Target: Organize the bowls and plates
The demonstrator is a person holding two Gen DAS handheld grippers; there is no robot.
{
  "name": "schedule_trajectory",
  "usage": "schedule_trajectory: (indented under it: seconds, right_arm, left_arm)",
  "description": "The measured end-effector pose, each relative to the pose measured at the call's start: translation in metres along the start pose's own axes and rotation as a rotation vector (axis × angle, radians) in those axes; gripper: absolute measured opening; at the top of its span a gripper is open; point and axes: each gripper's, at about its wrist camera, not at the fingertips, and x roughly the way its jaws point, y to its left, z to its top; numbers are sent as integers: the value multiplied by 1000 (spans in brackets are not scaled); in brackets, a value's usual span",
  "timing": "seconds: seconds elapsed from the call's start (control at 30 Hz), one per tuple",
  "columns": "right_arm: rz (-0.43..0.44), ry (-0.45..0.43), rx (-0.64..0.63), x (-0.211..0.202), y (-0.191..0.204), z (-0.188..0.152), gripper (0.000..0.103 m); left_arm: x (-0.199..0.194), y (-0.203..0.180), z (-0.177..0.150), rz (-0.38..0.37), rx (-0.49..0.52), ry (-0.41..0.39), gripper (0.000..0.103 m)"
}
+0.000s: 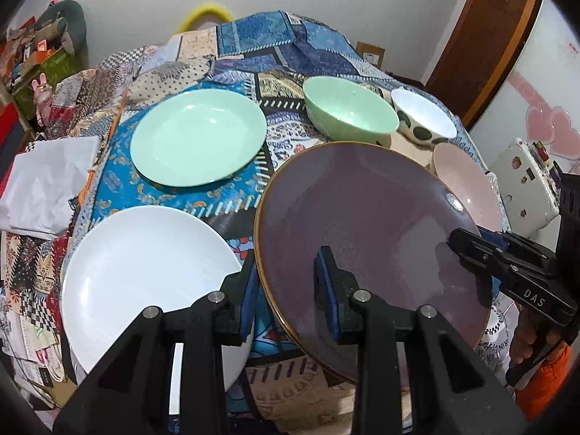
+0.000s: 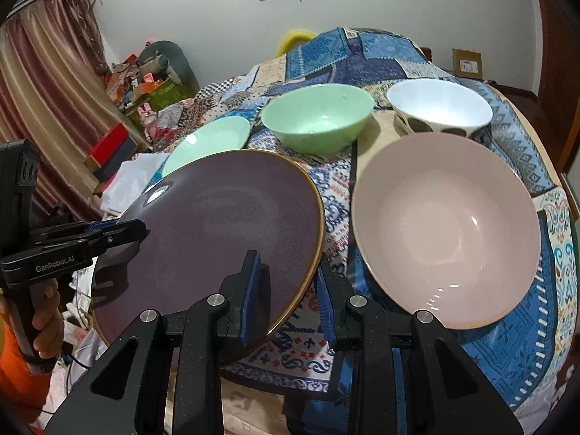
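Note:
A purple plate with a brown rim is held tilted above the table; it also shows in the right wrist view. My left gripper has its jaws on either side of the plate's left rim. My right gripper has its jaws on either side of the plate's right rim, and shows from the side in the left wrist view. A white plate and a green plate lie on the left. A green bowl, a white spotted bowl and a pink bowl stand on the right.
The table is covered by a blue patchwork cloth. Folded white paper lies at its left edge. Cluttered boxes stand by the far wall. A white case sits beyond the table on the right.

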Motion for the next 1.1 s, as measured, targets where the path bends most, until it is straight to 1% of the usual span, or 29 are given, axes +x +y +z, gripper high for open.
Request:
schedule_trajectory:
  seconds: [0.5,0.73,0.9,1.0,1.1]
  right_arm:
    - [-47,39,26,15,-13,-11,27]
    - [-102,31,2,16,-10,-15,27]
    - [-138,40,-9,22,-7,-14,27]
    - [-140,46,-9,22,-6,-14,28]
    - [-131,53,8,22,-9,-13,30]
  left_arm:
    - [43,-1,-3,-14,-8,84,32]
    - [58,1,-4,-27,-25,117,32]
    - [66,2,-5,-21,-29,140,32]
    - [68,1,-7,-3,-13,139,32]
    - [66,1,-7,-1,-15,134,32]
